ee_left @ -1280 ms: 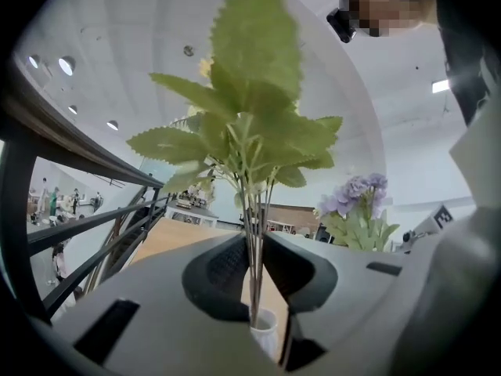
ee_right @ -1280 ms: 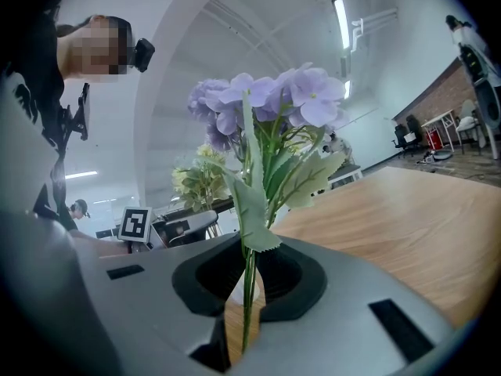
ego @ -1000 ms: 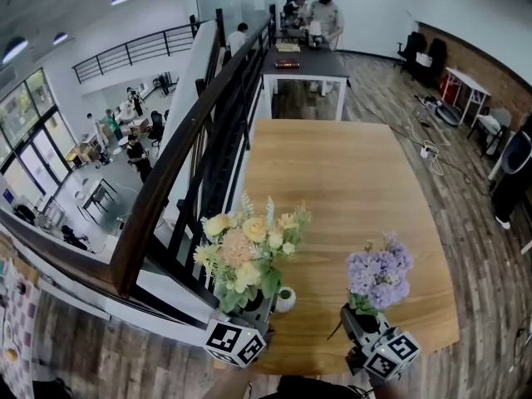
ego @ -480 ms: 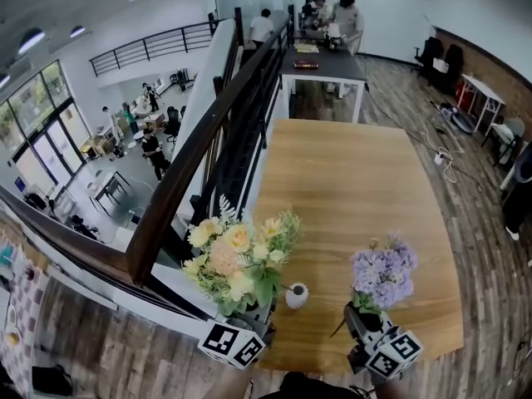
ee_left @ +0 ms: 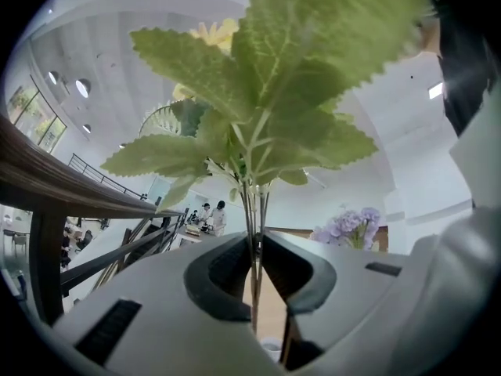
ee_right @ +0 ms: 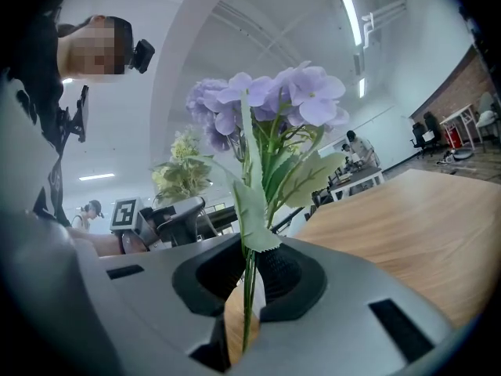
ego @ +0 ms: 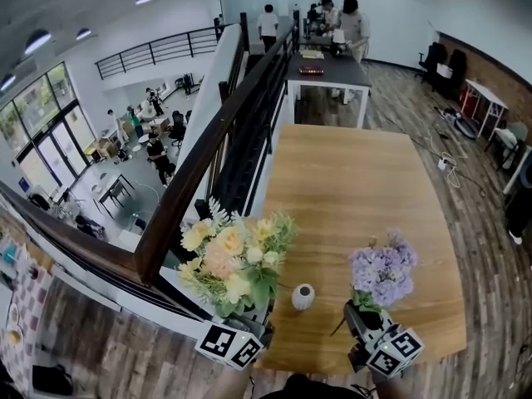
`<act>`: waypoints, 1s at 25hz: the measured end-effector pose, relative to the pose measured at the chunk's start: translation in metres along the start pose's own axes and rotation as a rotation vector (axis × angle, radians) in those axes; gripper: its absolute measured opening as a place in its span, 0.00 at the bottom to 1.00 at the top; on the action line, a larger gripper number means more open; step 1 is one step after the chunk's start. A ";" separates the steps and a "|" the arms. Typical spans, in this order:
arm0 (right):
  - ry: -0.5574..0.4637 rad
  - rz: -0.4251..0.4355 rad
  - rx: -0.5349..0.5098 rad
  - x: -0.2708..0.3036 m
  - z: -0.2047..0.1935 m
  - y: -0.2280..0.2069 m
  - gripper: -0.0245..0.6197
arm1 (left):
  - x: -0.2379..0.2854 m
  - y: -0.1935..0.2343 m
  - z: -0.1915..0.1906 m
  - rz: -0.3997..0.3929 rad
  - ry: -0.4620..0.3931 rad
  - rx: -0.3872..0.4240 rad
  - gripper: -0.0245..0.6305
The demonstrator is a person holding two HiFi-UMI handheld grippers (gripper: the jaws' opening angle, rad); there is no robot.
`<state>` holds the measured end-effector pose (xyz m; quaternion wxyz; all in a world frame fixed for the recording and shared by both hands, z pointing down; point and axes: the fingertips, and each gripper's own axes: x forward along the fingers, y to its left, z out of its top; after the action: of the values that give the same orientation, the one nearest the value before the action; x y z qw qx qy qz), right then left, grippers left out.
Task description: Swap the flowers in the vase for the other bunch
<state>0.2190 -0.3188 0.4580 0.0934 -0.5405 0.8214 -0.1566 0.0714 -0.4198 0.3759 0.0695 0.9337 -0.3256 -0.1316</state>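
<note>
Left claw pinches the yellow bunch by wiry stems, right claw the lilac bunch, flanking a round white vase.

yellow bouquet, lilac bunch, white vase

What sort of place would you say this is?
Probably an open-plan office or lab mezzanine: a dark wooden railing overlooks a lower floor of desks and people, with a long light wooden table beside it.

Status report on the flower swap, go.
Left hand-held gripper shut on yellow bunch, clear of the vase. Right hand-held gripper shut on purple bunch. Vase empty, nothing blocking it.
</note>
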 end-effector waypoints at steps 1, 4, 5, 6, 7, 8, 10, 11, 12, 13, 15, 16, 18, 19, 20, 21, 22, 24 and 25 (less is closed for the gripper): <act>-0.005 0.004 -0.005 0.002 0.002 0.002 0.12 | -0.002 0.001 0.000 0.001 0.003 0.004 0.11; -0.020 0.020 -0.018 0.009 0.013 0.004 0.12 | -0.006 0.003 0.001 0.006 0.005 0.013 0.11; -0.025 0.026 -0.023 0.011 0.017 0.005 0.12 | -0.008 0.003 0.001 0.008 0.005 0.014 0.11; -0.030 0.033 -0.028 0.014 0.020 0.007 0.12 | -0.010 0.005 0.002 0.011 0.005 0.013 0.11; -0.036 0.040 -0.032 0.017 0.023 0.010 0.12 | -0.012 0.007 0.002 0.014 0.007 0.012 0.11; -0.041 0.048 -0.036 0.021 0.026 0.013 0.12 | -0.015 0.009 0.002 0.017 0.010 0.010 0.11; -0.045 0.063 -0.044 0.027 0.029 0.018 0.12 | -0.022 0.013 0.000 0.029 0.019 0.007 0.11; -0.045 0.071 -0.047 0.030 0.030 0.020 0.12 | -0.026 0.015 -0.002 0.037 0.023 0.007 0.11; -0.045 0.079 -0.050 0.033 0.031 0.022 0.12 | -0.029 0.017 -0.003 0.045 0.026 0.007 0.11; -0.045 0.087 -0.053 0.036 0.032 0.023 0.12 | -0.031 0.018 -0.004 0.054 0.030 0.007 0.11; -0.046 0.101 -0.058 0.042 0.037 0.024 0.12 | -0.034 0.021 -0.006 0.066 0.035 0.004 0.11; -0.049 0.107 -0.060 0.044 0.040 0.023 0.12 | -0.035 0.021 -0.006 0.070 0.037 0.000 0.11; -0.056 0.116 -0.062 0.048 0.047 0.022 0.12 | -0.035 0.020 -0.007 0.069 0.045 -0.009 0.12; -0.059 0.119 -0.063 0.049 0.051 0.021 0.12 | -0.035 0.019 -0.008 0.068 0.050 -0.011 0.12; -0.062 0.122 -0.064 0.050 0.053 0.021 0.12 | -0.037 0.018 -0.010 0.067 0.056 -0.013 0.12; -0.065 0.124 -0.066 0.051 0.053 0.022 0.12 | -0.040 0.017 -0.011 0.067 0.061 -0.014 0.12; -0.067 0.127 -0.068 0.053 0.054 0.023 0.12 | -0.043 0.018 -0.013 0.068 0.064 -0.015 0.12; -0.068 0.137 -0.079 0.058 0.054 0.027 0.12 | -0.049 0.020 -0.014 0.067 0.067 -0.018 0.12; -0.067 0.144 -0.086 0.062 0.054 0.030 0.12 | -0.052 0.021 -0.014 0.067 0.067 -0.019 0.12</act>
<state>0.1864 -0.3734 0.3977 0.1087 -0.4885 0.8604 -0.0959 0.0241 -0.4028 0.4038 0.0938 0.9255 -0.3527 -0.1009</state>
